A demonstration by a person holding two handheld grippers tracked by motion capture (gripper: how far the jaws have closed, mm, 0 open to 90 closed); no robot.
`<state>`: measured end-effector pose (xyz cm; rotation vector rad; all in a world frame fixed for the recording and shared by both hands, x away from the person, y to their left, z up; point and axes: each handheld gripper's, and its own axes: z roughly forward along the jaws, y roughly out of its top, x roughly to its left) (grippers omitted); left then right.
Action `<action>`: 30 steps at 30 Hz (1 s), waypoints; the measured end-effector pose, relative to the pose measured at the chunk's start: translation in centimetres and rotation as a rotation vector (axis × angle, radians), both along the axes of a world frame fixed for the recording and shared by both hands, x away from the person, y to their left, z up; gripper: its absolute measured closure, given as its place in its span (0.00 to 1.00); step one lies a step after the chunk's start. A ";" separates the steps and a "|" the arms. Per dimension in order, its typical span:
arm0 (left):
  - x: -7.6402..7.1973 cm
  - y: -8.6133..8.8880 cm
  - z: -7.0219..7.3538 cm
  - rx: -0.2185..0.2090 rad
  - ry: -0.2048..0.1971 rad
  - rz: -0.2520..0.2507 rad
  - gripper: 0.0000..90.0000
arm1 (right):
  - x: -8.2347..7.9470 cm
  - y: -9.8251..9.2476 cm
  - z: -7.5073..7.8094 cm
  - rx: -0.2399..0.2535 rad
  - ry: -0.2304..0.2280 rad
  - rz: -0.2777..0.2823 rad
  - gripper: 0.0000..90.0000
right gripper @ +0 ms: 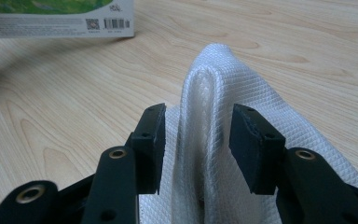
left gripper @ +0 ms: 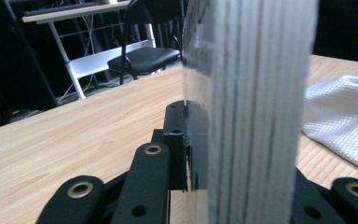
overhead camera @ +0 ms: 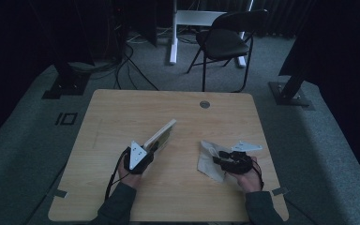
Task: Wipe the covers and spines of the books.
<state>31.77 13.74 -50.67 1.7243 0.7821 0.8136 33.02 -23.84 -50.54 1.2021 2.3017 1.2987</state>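
Observation:
A thin book or flat pack [overhead camera: 161,135] with pale layered edges stands tilted on its edge left of the table's middle. My left gripper [overhead camera: 152,147] is shut on its near end. In the left gripper view that edge [left gripper: 251,112] rises between the jaws, and the left pad presses against it. A white waffle-weave cloth [overhead camera: 206,161] lies crumpled at the right. My right gripper [overhead camera: 215,157] rests over it. In the right gripper view a raised fold of the cloth [right gripper: 209,93] stands between the parted jaws of my right gripper [right gripper: 196,140], with a gap at the left pad.
The wooden table [overhead camera: 122,108] has a round cable hole [overhead camera: 205,104] near its far edge. A black folding chair [overhead camera: 225,40] and a white desk frame stand beyond it on grey carpet. The book's barcode corner [right gripper: 60,18] lies ahead of the right gripper.

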 end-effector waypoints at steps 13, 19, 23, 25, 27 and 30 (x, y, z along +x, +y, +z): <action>0.4 0.3 -0.2 -0.007 0.012 0.005 0.86 | -0.1 0.1 -0.2 0.002 0.003 0.001 0.61; 0.6 0.5 -0.4 -0.009 0.029 0.006 0.86 | -0.2 0.0 -0.3 0.007 0.007 0.000 0.61; 0.7 0.7 -0.5 -0.014 0.044 0.009 0.86 | -0.1 0.0 -0.3 0.010 0.007 -0.003 0.61; 0.8 0.8 -0.7 -0.021 0.050 0.010 0.86 | -0.1 0.0 -0.3 0.011 0.007 -0.002 0.61; 0.8 0.9 -0.8 -0.020 0.057 0.012 0.86 | -0.1 0.0 -0.4 0.009 0.006 -0.001 0.61; 0.8 1.0 -0.9 -0.014 0.065 0.014 0.86 | -0.2 0.0 -0.4 0.010 0.009 -0.001 0.61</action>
